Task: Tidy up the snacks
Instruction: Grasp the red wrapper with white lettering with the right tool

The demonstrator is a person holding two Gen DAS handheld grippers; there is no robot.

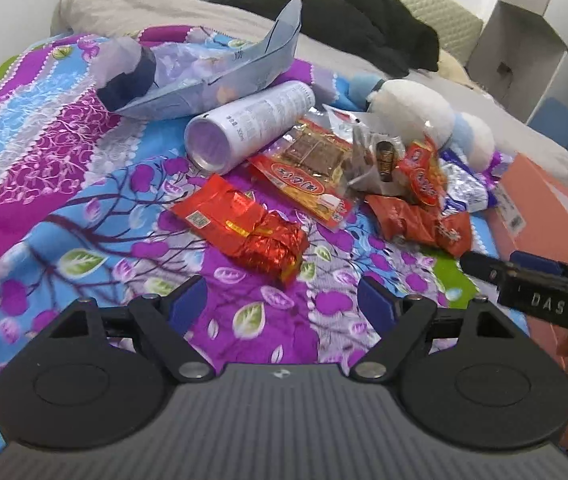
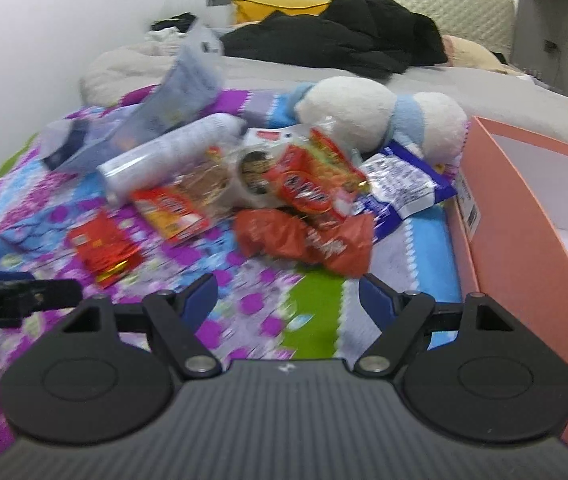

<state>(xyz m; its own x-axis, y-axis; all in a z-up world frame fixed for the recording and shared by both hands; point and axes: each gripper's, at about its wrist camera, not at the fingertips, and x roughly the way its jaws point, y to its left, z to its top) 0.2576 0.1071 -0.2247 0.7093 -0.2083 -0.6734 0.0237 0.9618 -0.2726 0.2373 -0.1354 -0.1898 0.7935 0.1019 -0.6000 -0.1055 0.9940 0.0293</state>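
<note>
I see the snacks scattered on a flowered bedspread (image 1: 84, 184). A white can (image 1: 244, 124) lies on its side, bottom toward me. Just in front of it sits a shiny red foil pack (image 1: 244, 232). A red-and-yellow cracker packet (image 1: 307, 168) leans against the can. Farther right, a crumpled orange wrapper (image 1: 419, 224) lies below a red noodle bag (image 2: 311, 184), beside a blue-and-white bag (image 2: 399, 188) touching the pink box (image 2: 523, 216).
</note>
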